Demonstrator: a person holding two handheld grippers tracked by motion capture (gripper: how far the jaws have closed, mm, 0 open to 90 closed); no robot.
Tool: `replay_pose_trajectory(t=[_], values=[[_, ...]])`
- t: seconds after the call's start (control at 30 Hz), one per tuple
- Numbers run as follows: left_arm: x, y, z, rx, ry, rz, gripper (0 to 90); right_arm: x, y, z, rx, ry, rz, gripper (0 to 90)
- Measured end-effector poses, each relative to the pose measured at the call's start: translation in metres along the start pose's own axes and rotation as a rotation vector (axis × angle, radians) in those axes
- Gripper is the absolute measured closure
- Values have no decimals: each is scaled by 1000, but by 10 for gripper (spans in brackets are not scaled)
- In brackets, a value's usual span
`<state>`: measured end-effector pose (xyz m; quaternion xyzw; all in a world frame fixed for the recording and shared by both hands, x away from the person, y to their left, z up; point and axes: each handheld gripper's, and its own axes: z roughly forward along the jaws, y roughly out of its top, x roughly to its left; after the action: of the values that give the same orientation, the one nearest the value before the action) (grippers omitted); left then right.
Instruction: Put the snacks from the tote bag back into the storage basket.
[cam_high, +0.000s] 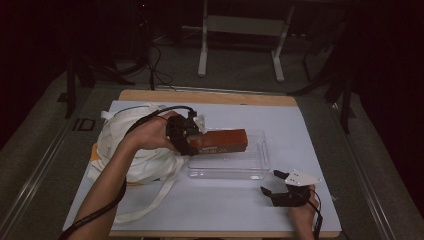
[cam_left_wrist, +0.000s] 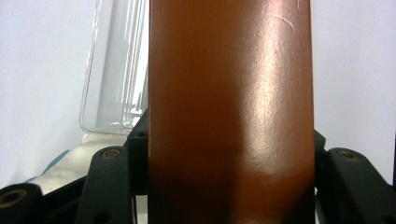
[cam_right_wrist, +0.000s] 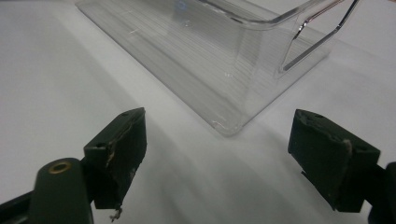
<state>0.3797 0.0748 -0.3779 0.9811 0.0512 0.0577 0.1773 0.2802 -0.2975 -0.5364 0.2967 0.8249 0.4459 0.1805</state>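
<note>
A long brown box (cam_high: 224, 141) hangs level over the clear plastic bin (cam_high: 250, 167), with my left gripper (cam_high: 192, 137) shut on its left end. In the left gripper view the brown box (cam_left_wrist: 231, 107) runs up between the jaws, and the bin's clear wall (cam_left_wrist: 116, 70) shows at its left. My right gripper (cam_high: 273, 182) rests open on the white mat near the bin's front right corner, nothing between its fingers. In the right gripper view the open right gripper (cam_right_wrist: 219, 149) faces a corner of the bin (cam_right_wrist: 224, 65).
A white cloth tote bag (cam_high: 127, 145) lies crumpled at the left of the mat, its strap (cam_high: 150, 202) trailing toward the front edge. The white mat (cam_high: 230, 205) covers a wooden table. A white frame's legs (cam_high: 202, 50) stand on the floor behind.
</note>
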Motion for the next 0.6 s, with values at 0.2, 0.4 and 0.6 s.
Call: replay_pose_trajectory(t=[0.2,0.4,0.6], values=[[-1,2,4,-1,-3,8,438,0,0,0,0,0,1,193],[-3,3,9,-2,-7,19,438,0,0,0,0,1,3,193],[-5,3,15,-3,-12,28,438,0,0,0,0,0,2,193]])
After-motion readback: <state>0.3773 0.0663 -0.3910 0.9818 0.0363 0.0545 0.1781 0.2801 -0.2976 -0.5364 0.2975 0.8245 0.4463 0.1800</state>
